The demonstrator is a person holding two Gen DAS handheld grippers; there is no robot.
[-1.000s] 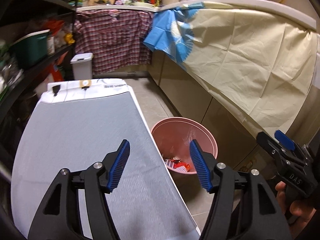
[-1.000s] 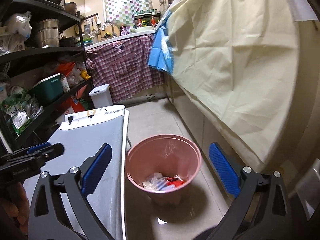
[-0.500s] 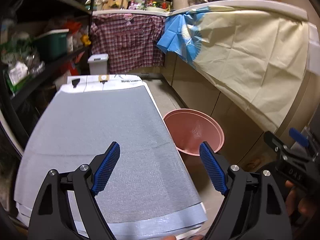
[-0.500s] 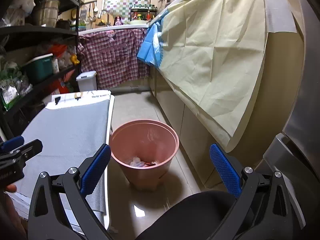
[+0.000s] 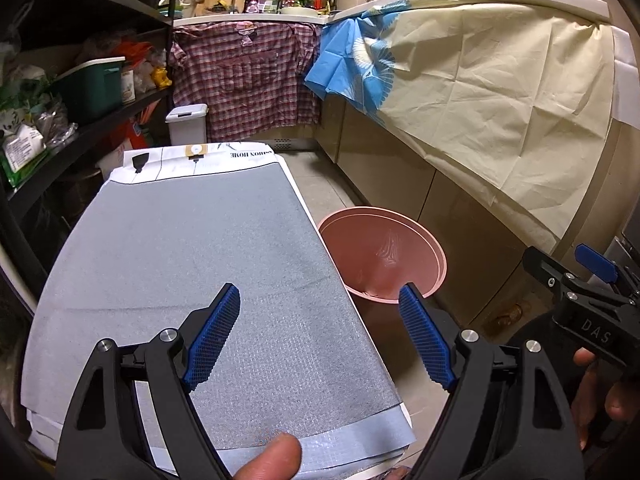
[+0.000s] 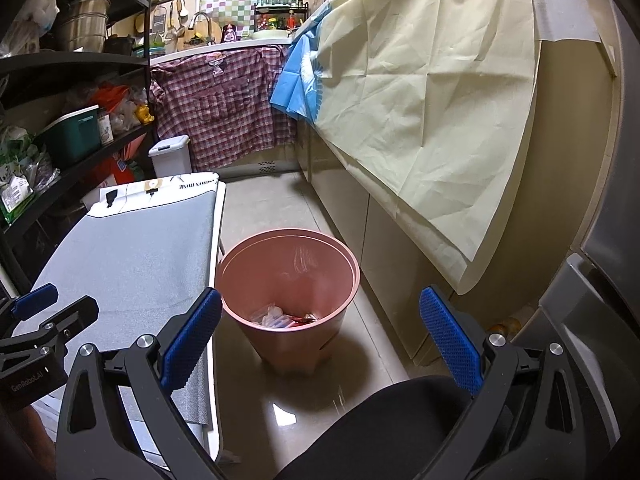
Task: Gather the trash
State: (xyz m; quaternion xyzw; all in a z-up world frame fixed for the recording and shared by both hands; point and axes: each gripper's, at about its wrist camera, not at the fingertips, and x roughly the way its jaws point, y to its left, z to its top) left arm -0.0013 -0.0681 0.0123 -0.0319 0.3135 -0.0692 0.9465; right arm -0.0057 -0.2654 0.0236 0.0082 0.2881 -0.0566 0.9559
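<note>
Both grippers have backed off from the pink bin [image 6: 288, 280]; left gripper [image 5: 320, 336] just opened wide, empty, right gripper [image 6: 316, 340] too. Wrappers [image 6: 280, 317] sit inside, so that drop looks done.

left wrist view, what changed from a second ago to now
The left tongs have just been opening wider, with nothing between them, and have drawn back along the grey board, so the trash in the pink bin is out of this view. The right tongs are open as before; the bin has not moved.

The left gripper [image 5: 319, 334] has opened wider, empty, and drawn back from the pink bin [image 5: 384, 256] over the grey table [image 5: 192, 248].
</note>
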